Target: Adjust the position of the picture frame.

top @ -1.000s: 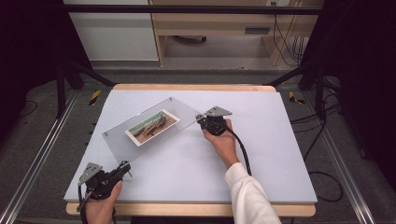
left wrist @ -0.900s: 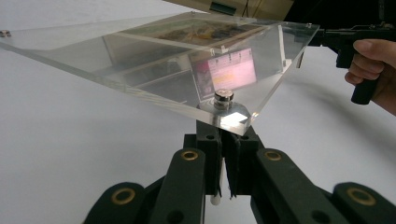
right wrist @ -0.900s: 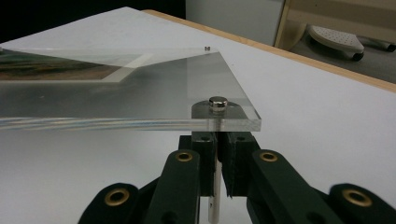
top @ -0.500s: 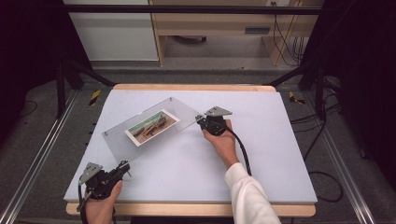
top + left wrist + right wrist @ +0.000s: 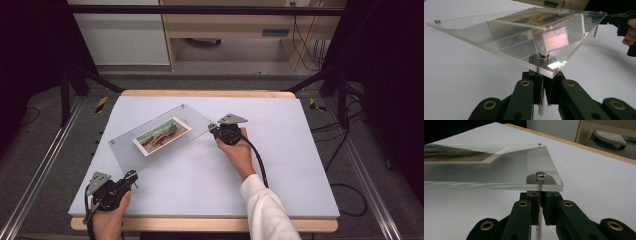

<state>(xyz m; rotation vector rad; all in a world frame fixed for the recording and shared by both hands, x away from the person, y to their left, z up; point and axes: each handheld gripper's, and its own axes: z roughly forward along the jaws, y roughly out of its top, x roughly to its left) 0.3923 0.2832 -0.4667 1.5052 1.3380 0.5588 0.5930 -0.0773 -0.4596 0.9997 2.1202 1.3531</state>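
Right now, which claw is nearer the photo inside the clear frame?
Right. The right claw grips a corner of the clear frame beside the photo; the left claw grips the farther corner.

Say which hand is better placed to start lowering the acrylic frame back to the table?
Probably neither alone. The left gripper and right gripper each clamp a corner leg under opposite corners of the acrylic frame. Lower both together.
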